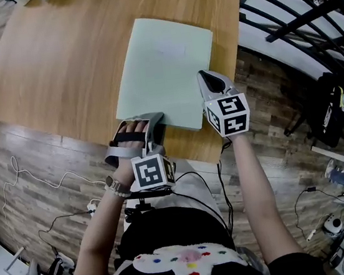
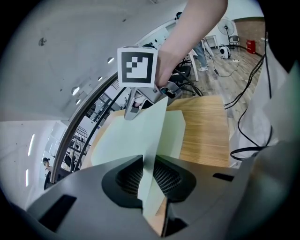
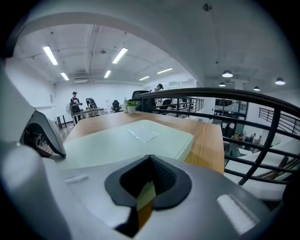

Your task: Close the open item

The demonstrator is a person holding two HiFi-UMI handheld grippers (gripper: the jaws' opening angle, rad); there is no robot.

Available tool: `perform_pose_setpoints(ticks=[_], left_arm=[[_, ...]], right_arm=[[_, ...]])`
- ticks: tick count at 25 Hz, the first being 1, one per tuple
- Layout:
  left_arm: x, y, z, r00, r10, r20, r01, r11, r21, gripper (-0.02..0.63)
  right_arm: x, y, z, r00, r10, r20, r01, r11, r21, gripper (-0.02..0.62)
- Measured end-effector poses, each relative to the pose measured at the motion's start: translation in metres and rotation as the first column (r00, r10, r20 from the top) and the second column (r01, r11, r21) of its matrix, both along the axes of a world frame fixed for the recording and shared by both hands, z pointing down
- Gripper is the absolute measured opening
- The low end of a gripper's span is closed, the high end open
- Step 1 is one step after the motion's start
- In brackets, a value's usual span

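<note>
A pale green folder [image 1: 163, 72] lies flat on the wooden table [image 1: 55, 61], its near edge close to the table's front edge. My left gripper [image 1: 152, 119] sits at that near edge, left of centre. In the left gripper view the folder's thin cover [image 2: 154, 140] runs edge-on between the two pads, and my left gripper [image 2: 149, 176] is shut on it. My right gripper [image 1: 205, 77] rests its tip on the folder's near right edge with the jaws together and nothing held. In the right gripper view, past my right gripper [image 3: 149, 183], the folder [image 3: 122, 140] shows closed.
The table's front edge [image 1: 206, 154] is right under both grippers. A black metal railing [image 1: 288, 18] runs along the table's right side. Cables [image 1: 33, 177] trail over the wooden floor on the left. The person's arms and body fill the bottom of the head view.
</note>
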State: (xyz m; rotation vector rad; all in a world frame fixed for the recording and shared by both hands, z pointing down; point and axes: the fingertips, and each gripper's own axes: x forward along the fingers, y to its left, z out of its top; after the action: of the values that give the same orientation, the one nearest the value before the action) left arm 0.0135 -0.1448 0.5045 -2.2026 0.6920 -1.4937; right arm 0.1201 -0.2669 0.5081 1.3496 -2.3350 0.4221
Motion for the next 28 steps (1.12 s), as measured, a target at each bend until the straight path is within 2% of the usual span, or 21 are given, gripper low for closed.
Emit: perform_pose_setpoints(ticks=[4, 10, 14, 17, 19, 24, 28], left_arm=[[0.0, 0.001, -0.002, 1.0, -0.007, -0.018, 0.007, 1.0, 0.013, 0.077], [-0.008, 0.016, -0.002, 0.996, -0.047, -0.07, 0.043, 0.997, -0.059, 0.106], [-0.019, 0.019, -0.019, 0.979, -0.118, -0.168, 0.111, 0.992, -0.055, 0.059], [-0.025, 0.011, -0.038, 0.934, -0.204, -0.295, 0.19, 0.979, -0.075, 0.011], [-0.03, 0.005, -0.05, 0.903, -0.236, -0.358, 0.218, 0.972, -0.09, 0.006], [-0.043, -0.012, -0.082, 0.821, -0.282, -0.496, 0.257, 0.959, -0.12, 0.006], [-0.05, -0.021, -0.109, 0.763, -0.301, -0.572, 0.277, 0.952, -0.13, 0.006]], right_arm=[[-0.001, 0.0, 0.001, 1.0, 0.001, -0.006, -0.001, 1.0, 0.014, 0.008], [-0.002, 0.0, 0.003, 1.0, 0.02, -0.007, -0.02, 1.0, 0.019, 0.008], [-0.001, -0.001, 0.002, 0.999, 0.034, -0.007, -0.033, 0.999, 0.019, 0.008], [0.003, 0.0, 0.0, 0.999, 0.038, 0.018, -0.038, 0.999, 0.011, 0.008], [0.006, 0.001, -0.004, 0.999, 0.036, 0.032, -0.036, 0.999, 0.009, 0.008], [0.01, 0.011, -0.028, 0.998, 0.059, 0.036, -0.061, 0.997, 0.055, 0.008], [0.008, 0.027, -0.056, 0.997, 0.064, 0.035, -0.067, 0.993, 0.094, 0.008]])
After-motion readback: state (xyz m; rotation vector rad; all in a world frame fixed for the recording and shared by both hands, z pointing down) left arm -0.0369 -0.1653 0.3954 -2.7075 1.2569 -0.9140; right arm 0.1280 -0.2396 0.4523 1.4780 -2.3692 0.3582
